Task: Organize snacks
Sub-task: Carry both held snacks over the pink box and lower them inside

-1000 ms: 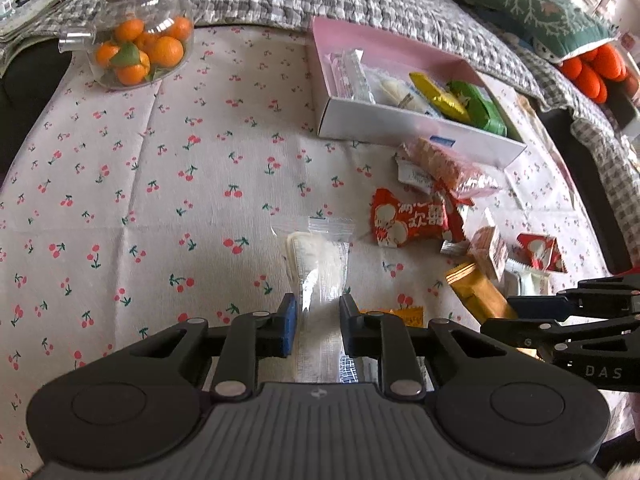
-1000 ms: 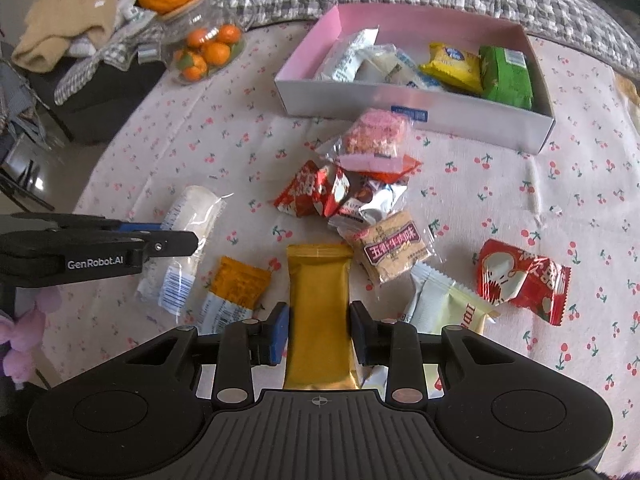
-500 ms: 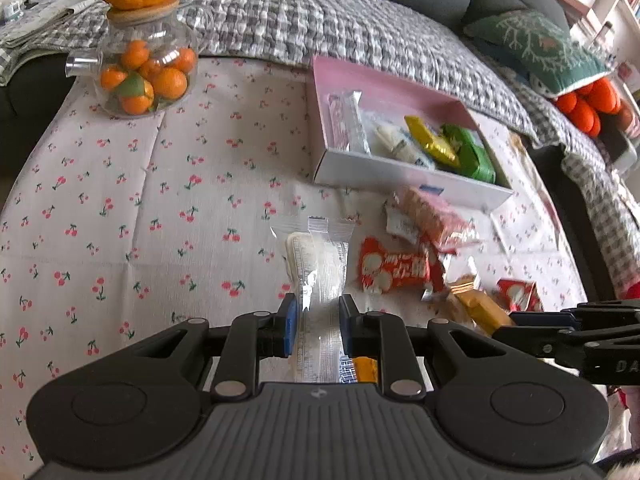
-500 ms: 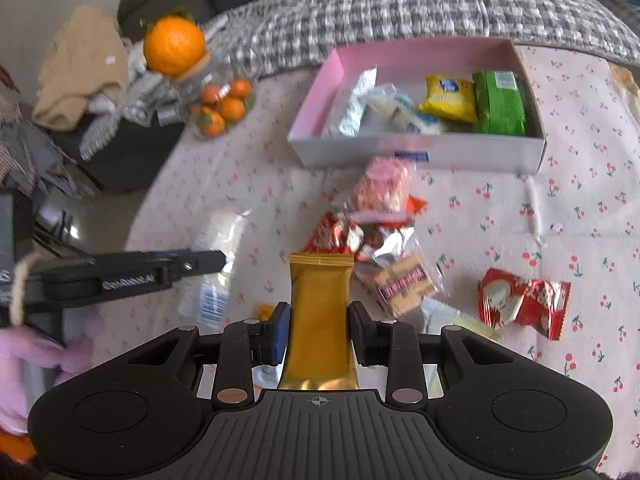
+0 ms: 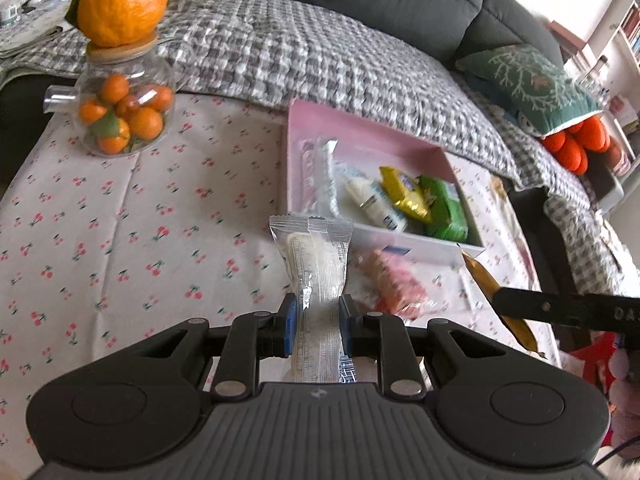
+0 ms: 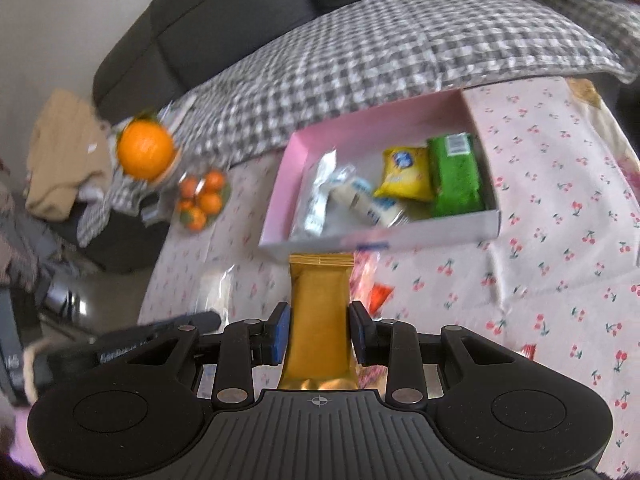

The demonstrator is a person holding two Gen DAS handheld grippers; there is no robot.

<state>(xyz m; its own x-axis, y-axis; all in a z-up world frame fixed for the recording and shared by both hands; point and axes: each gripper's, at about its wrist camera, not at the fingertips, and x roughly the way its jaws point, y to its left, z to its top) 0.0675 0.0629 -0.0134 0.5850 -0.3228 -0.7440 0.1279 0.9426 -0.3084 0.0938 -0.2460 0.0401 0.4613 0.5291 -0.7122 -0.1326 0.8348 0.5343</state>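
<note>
1. Snacks sit partly in the pink box (image 5: 362, 136) near the far edge of the bench (image 5: 120, 216), which wears a cherry-print cloth; a grey checked blanket (image 5: 300, 60) lies just beyond it.
2. Inside the box, from the left wrist view, lie a clear-wrapped bar (image 5: 320, 176), a white packet (image 5: 372, 200), a yellow packet (image 5: 402, 192) and a green packet (image 5: 446, 210), side by side and touching.
3. The left gripper (image 5: 318, 322) has its jaws closed on a clear packet (image 5: 316, 264) with a pale bar inside; the packet sticks forward, its far end just short of the box's near wall.
4. The right gripper (image 6: 320, 330) has its jaws clamped on a gold packet (image 6: 320, 312), whose crimped end reaches close to the box's near wall.
5. In the left wrist view the gold packet (image 5: 496, 296) shows edge-on at the right, held by the other tool's dark fingers.
6. A pink-and-red snack bag (image 5: 394, 284) lies on the cloth just in front of the box, blurred.
7. At the far-left corner of the bench stands a glass jar (image 5: 124, 116) filled with small oranges, with a large orange (image 5: 120, 0) resting on its lid.
8. A green cushion (image 5: 532, 80) lies on the sofa past the far-right corner.
</note>
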